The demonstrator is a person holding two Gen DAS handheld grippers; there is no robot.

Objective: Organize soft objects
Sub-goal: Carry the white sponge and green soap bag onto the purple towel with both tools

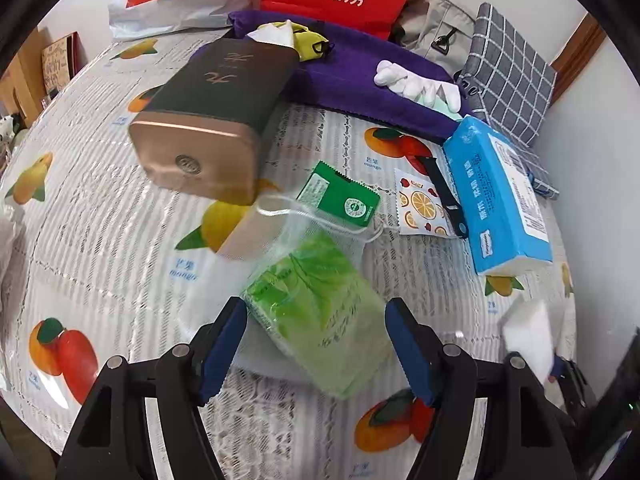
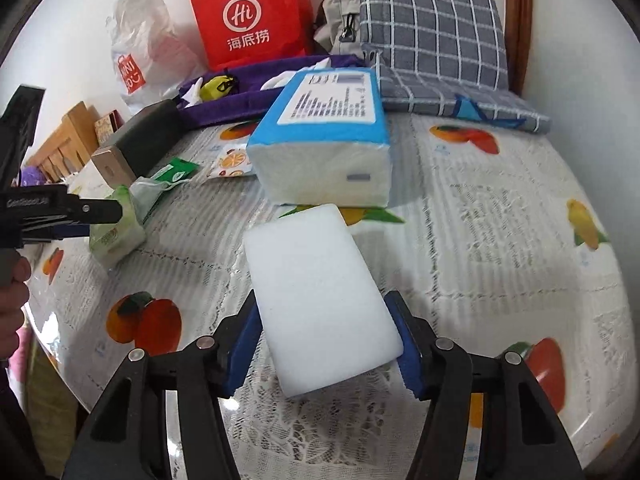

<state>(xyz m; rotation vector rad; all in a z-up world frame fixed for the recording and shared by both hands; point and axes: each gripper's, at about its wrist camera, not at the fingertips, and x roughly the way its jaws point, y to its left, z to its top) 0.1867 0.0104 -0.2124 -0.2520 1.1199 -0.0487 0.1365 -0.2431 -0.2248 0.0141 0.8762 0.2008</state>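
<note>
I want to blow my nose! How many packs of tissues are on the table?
2: the green tissue pack between the left gripper fingers, and the blue tissue pack beyond the white sponge. More may be hidden.

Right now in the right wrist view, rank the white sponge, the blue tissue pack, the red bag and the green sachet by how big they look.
1. white sponge, though it sits nearest the camera, between the right claw fingers
2. blue tissue pack, close to the sponge in apparent size, so unsure
3. red bag
4. green sachet, clearly smallest
</note>
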